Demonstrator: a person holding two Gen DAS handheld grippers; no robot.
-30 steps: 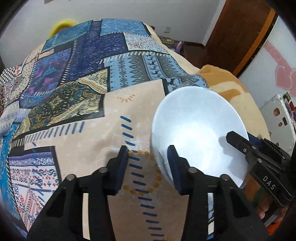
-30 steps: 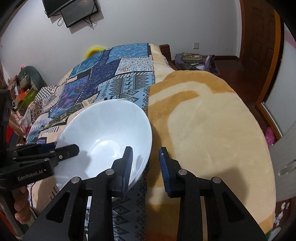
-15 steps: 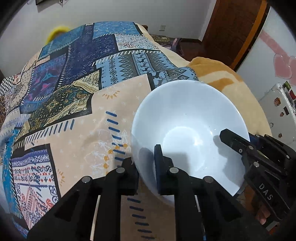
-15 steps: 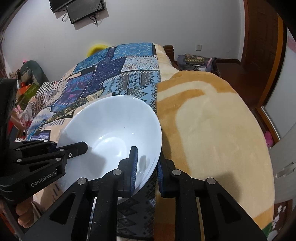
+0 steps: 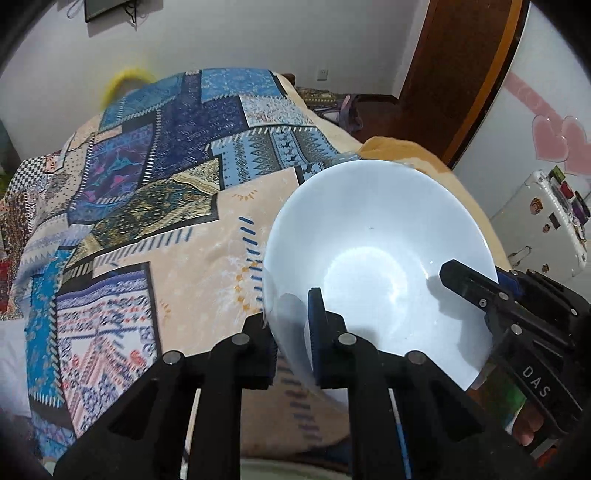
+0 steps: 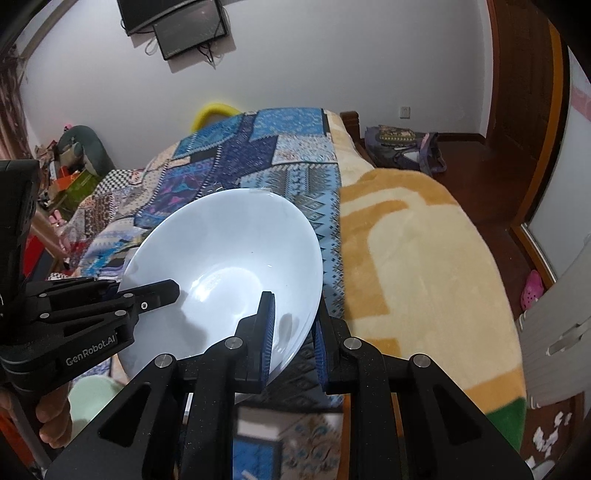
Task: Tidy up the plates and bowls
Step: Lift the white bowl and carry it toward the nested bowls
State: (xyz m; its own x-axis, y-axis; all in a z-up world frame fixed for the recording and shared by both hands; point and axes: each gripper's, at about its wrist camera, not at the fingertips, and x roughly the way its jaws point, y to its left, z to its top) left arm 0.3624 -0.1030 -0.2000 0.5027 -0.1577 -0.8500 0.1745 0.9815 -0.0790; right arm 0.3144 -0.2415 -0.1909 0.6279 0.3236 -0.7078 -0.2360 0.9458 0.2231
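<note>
The left gripper has its fingers clenched on the near left rim of a white bowl, one finger inside the bowl and the other outside, beneath the wall. The right gripper grasps the opposite rim the same way, with one blue-padded finger inside the bowl and its partner pressed against the outer wall. In the left wrist view the right gripper reaches in from the right, one finger lying over the bowl's rim; in the right wrist view the left gripper does so from the left. The bowl is empty and tilted, held between the two grippers above a bed. Below it spreads a patchwork blanket in blue, navy and peach, and beside that a fluffy yellow and cream blanket. A hand shows under the left gripper's body. A dark screen hangs on the white wall behind the bed.
</note>
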